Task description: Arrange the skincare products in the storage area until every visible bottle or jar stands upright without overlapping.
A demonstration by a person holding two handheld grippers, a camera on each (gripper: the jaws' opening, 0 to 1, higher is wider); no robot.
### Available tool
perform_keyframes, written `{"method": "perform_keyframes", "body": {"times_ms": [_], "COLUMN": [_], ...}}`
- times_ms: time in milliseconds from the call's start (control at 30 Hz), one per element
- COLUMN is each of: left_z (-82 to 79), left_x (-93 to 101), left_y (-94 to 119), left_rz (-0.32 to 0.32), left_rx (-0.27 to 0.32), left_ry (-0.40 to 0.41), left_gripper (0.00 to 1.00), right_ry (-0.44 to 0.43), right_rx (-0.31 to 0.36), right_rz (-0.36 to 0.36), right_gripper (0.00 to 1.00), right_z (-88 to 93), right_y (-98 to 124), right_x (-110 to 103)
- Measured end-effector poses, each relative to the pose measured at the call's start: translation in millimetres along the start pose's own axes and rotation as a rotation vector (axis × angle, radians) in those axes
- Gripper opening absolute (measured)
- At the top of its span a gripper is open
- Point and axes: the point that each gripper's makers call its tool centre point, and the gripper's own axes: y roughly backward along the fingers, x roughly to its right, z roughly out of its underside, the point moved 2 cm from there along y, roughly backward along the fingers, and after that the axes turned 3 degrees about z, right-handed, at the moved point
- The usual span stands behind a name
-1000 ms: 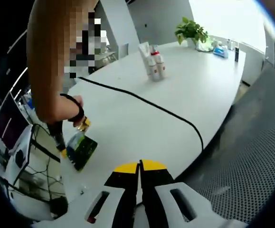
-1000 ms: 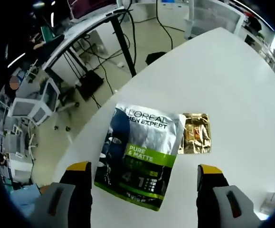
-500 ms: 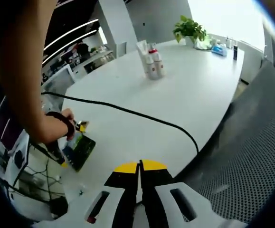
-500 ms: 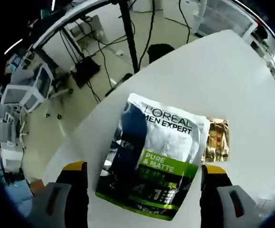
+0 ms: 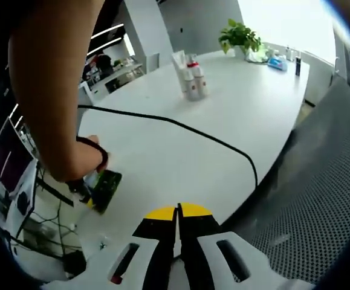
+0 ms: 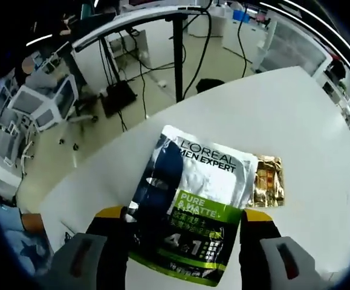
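right gripper (image 6: 179, 219) jaws set wide on both sides of l'oreal sachet (image 6: 190, 205) lying flat at white table (image 6: 307, 121) edge, gold sachet (image 6: 266, 180) tucked beside it; grip not confirmed. left gripper (image 5: 178, 212) jaws closed, empty. bottles (image 5: 190, 77) upright far across

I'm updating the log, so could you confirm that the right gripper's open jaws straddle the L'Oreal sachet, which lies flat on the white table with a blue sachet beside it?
Not quite: the sachet beside it is gold, not blue, as the right gripper view shows. The rest holds: the right gripper has its open jaws either side of the L'Oreal sachet, which lies flat on the white table.
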Motion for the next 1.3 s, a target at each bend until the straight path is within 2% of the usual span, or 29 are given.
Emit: {"method": "perform_keyframes", "body": {"times_ms": [233, 300, 467, 533, 667, 767, 867, 1000, 1067, 1100, 1133, 1233, 1267, 1300], "left_z": [0.3, 0.3, 0.5, 0.6, 1.7, 1.8, 3.1, 3.2, 2.3, 3.1, 3.5, 0.1, -5.7, -12.7], "left_x": [-0.3, -0.5, -1.0, -1.2, -1.1, -0.9, -0.3, -0.7, -0.2, 0.7, 1.1, 3.0, 2.2, 0.6], "left_y": [0.4, 0.5, 0.8, 0.8, 0.3, 0.0, -1.1, -1.1, -1.0, -1.4, -1.6, -0.1, 1.0, 3.0], "left_rz": [-0.001, -0.002, -0.004, -0.004, -0.001, 0.001, 0.007, 0.006, 0.008, 0.013, 0.015, 0.024, 0.021, 0.014], "left_rx": [0.000, 0.000, 0.000, -0.001, -0.007, -0.009, -0.019, -0.024, -0.019, -0.026, -0.029, -0.012, 0.024, 0.072], "left_ry": [0.003, 0.003, 0.004, 0.004, 0.004, 0.003, 0.000, 0.000, 0.000, -0.004, -0.005, -0.009, -0.010, 0.006], "left_gripper": [0.00, 0.00, 0.00, 0.00, 0.00, 0.00, 0.00, 0.00, 0.00, 0.00, 0.00, 0.00, 0.00, 0.00], "right_ry": [0.045, 0.065, 0.106, 0.096, 0.163, 0.179, 0.119, 0.113, 0.113, 0.093, 0.092, 0.080, 0.101, 0.116], "right_rx": [0.007, 0.013, 0.046, 0.054, 0.073, 0.080, 0.156, 0.291, 0.351, 0.406, 0.419, 0.512, 0.533, 0.555], "right_rz": [-0.020, -0.031, -0.052, -0.067, -0.090, -0.102, -0.162, -0.226, -0.225, -0.246, -0.247, -0.257, -0.233, -0.243], "right_gripper": [0.54, 0.34, 0.26, 0.23, 0.13, 0.10, 0.04, 0.00, 0.00, 0.00, 0.00, 0.00, 0.00, 0.00], "right_z": [2.1, 2.8, 4.9, 4.8, 6.6, 7.3, 3.4, 1.0, 6.9, 11.3, 13.8, 43.0, 51.4, 66.1], "right_y": [3.3, 6.4, 6.2, 7.0, 13.7, 20.0, 39.9, 76.1, 101.9, 119.6, 125.9, 173.8, 185.1, 203.2], "right_x": [3.3, 5.8, 7.1, 9.2, 12.9, 17.4, 17.8, 18.2, 26.5, 28.7, 30.7, 42.0, 46.2, 47.7]}}
